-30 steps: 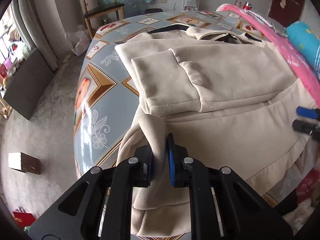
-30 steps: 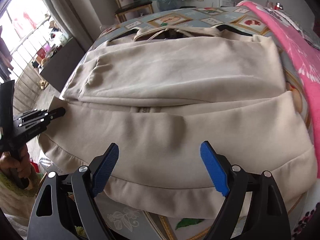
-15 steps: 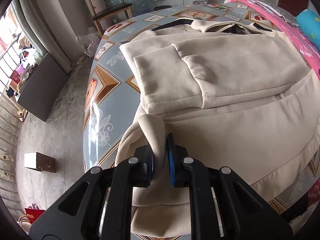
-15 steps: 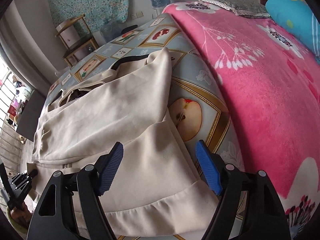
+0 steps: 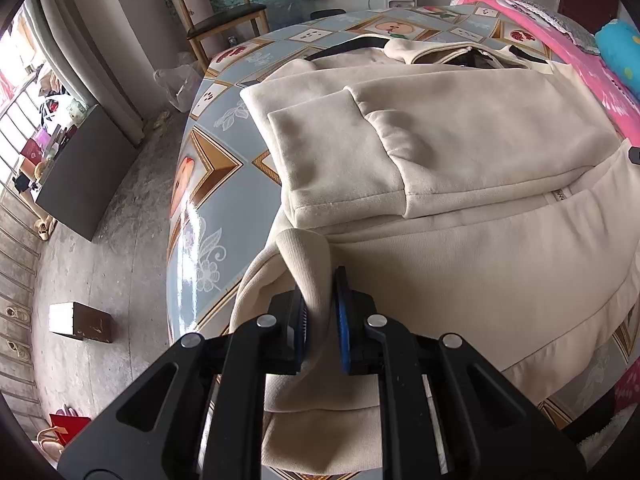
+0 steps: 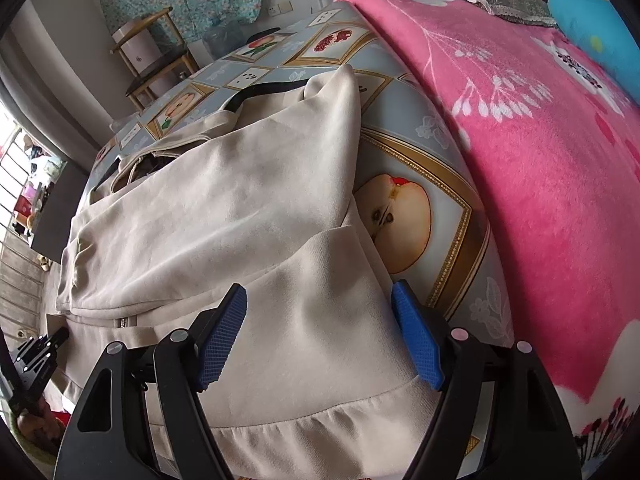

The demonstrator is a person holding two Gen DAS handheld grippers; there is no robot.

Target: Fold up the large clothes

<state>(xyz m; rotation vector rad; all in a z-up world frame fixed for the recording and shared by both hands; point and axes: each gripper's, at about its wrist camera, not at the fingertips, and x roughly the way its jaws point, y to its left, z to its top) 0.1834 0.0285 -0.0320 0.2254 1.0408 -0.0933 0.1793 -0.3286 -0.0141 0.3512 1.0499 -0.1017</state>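
Note:
A large beige zip hoodie (image 5: 460, 208) lies spread on a table with a fruit-print cloth (image 5: 208, 184), sleeves folded across its chest. My left gripper (image 5: 322, 312) is shut on a bunched fold of the hoodie's hem at its near left corner. In the right wrist view the hoodie (image 6: 224, 232) fills the left and middle. My right gripper (image 6: 318, 334) is open, its blue pads straddling the hoodie's near right corner just above the hem. The left gripper (image 6: 36, 356) shows small at the far left of that view.
A pink flowered blanket (image 6: 540, 152) covers a bed right next to the table, with a blue pillow (image 6: 592, 24) on it. A wooden chair (image 5: 218, 16) stands beyond the table. A dark cabinet (image 5: 80, 168) and a small box (image 5: 80, 322) stand on the floor to the left.
My right gripper swung from the hem's middle over to the hoodie's right corner beside the bed and came lower over it, still open. My left gripper kept its hold on the hem.

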